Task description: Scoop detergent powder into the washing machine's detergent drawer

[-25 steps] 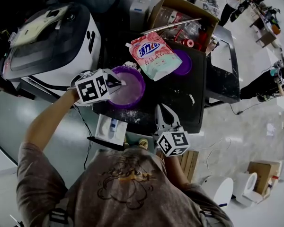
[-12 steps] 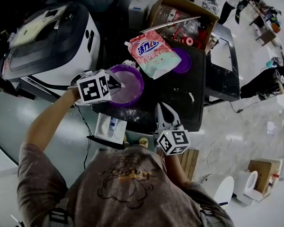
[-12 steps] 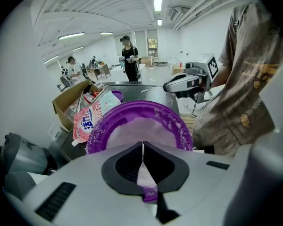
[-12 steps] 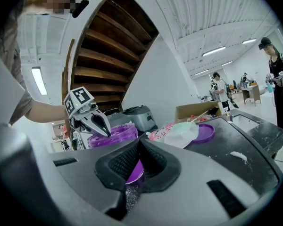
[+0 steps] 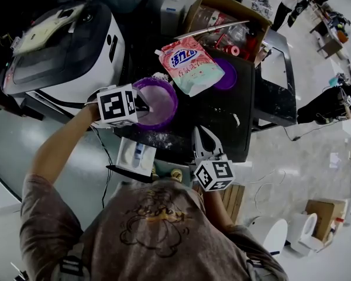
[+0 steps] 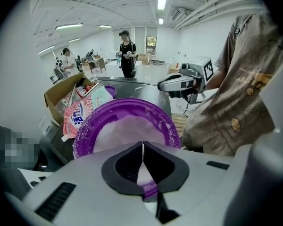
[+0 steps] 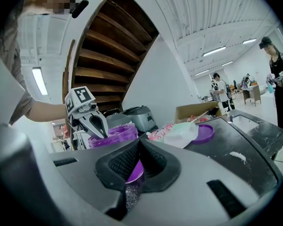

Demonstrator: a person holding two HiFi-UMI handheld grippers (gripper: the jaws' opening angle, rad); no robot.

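My left gripper (image 5: 143,105) has edged right at the left rim of the round purple plastic bowl (image 5: 175,104). Its tongs are pressed together over the white, grainy powder (image 5: 159,113). The bowl sits on the black table (image 5: 245,116). The glossy pink pouch (image 5: 190,66) lies flat, long axis diagonal, spout toward the washing machine (image 5: 64,51). My right gripper (image 5: 200,132) has its tongs closed on nothing, near the table's front edge.

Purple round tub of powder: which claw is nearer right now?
Left. The left claw reaches over the purple round tub's rim, tips above the white powder; the right claw is over the black table, clear of the tub.
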